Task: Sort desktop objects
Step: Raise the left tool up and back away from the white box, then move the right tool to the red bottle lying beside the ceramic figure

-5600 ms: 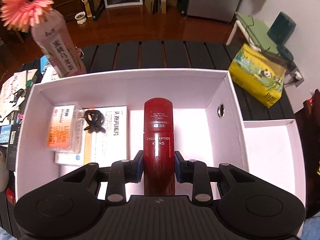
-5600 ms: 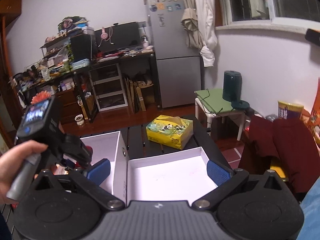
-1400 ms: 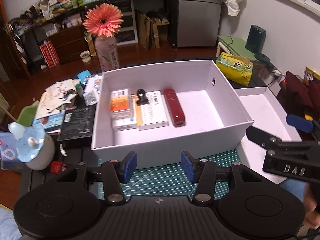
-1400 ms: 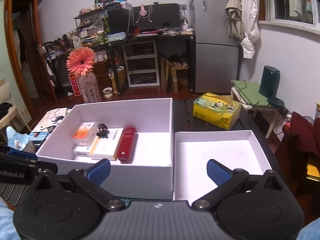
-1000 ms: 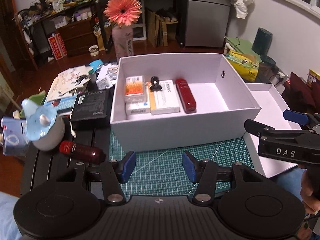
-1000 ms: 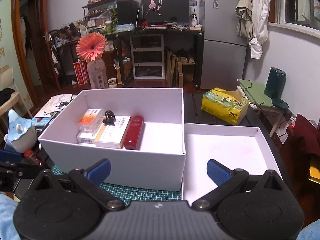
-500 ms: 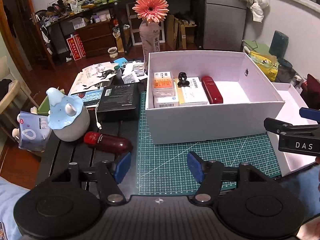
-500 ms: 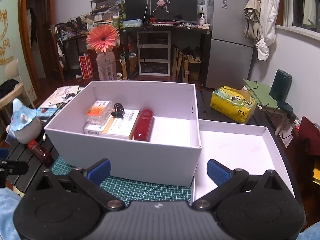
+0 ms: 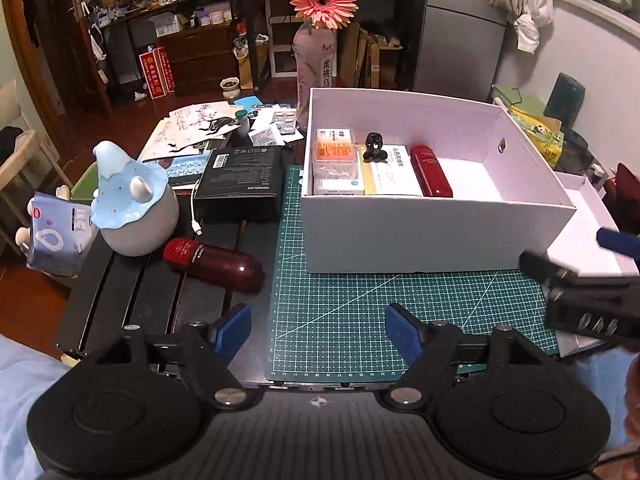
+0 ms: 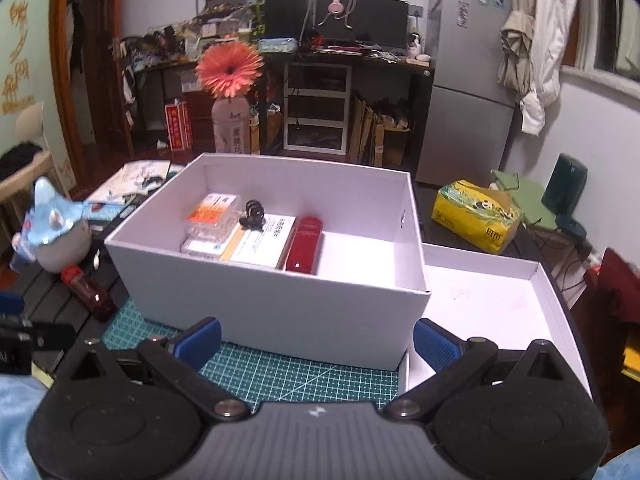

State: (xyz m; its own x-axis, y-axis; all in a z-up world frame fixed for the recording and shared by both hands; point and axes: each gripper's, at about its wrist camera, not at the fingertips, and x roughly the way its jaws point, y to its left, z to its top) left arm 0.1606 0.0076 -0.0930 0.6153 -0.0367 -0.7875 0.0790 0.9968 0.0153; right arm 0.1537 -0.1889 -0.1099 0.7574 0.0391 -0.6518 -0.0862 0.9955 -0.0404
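Right gripper (image 10: 316,338), jaws spread wide and empty, above the green cutting mat (image 10: 280,372). White box (image 10: 280,308) holds medicine cartons (image 10: 256,244), black clip (image 10: 252,212), red bottle (image 10: 305,244); box lid (image 10: 556,304) touches its right side.

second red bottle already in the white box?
No. The second red bottle lies on its side on the dark table slats left of the green mat, outside the white box; one red bottle is inside.
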